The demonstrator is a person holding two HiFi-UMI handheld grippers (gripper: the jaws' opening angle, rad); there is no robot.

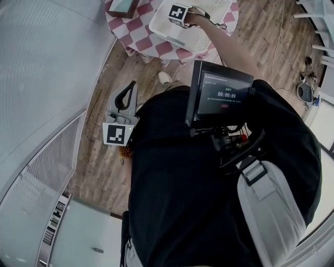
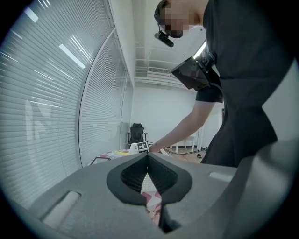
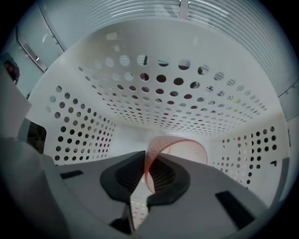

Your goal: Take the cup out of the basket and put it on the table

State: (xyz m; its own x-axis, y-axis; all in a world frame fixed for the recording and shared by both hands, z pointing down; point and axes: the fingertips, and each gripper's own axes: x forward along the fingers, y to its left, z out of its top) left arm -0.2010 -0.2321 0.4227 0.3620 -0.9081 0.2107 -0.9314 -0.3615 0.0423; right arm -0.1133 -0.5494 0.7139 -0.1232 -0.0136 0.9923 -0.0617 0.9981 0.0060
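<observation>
A translucent pink cup [image 3: 177, 147] lies inside the white perforated basket [image 3: 163, 98]. My right gripper [image 3: 148, 170] points down into the basket and is shut on the cup's thin rim, which runs between the two pads. In the head view the basket [image 1: 195, 36] stands on a red-and-white checked table [image 1: 138, 28]. There only the right gripper's marker cube [image 1: 178, 13] shows above the basket, and the cup is hidden. My left gripper [image 1: 127, 94] hangs at the person's side over the wood floor, away from the table. Its jaws [image 2: 148, 161] are shut with nothing between them.
A teal and brown box [image 1: 122, 6] sits at the table's far left corner. A glass wall with blinds [image 1: 47, 78] runs along the left. A black office chair [image 2: 136, 133] stands beyond the table. White furniture [image 1: 313, 10] and cables are at the right.
</observation>
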